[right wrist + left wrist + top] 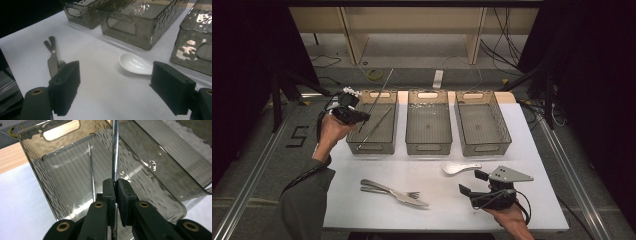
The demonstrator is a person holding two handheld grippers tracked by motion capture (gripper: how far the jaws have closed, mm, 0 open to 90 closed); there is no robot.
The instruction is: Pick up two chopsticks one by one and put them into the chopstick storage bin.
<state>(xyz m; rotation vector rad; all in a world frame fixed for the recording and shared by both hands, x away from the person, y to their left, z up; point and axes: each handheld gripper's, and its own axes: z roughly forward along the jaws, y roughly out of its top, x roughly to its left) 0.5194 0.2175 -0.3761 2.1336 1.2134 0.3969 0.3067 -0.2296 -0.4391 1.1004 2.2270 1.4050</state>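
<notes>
Left gripper (354, 114) clamps a metal chopstick (115, 150) over the left bin (353, 146); right gripper (476, 183) rests wide apart.

Seen from above, the left bin sits at about 10 o'clock on the white table (362, 210), and the clamped chopstick slants up out of it toward 1 o'clock, while a second chopstick (91, 167) lies on the bin's floor. The right gripper waits at 5 o'clock, a white spoon (133, 63) just beyond its jaws, two forks (394, 192) at 6 o'clock.
</notes>
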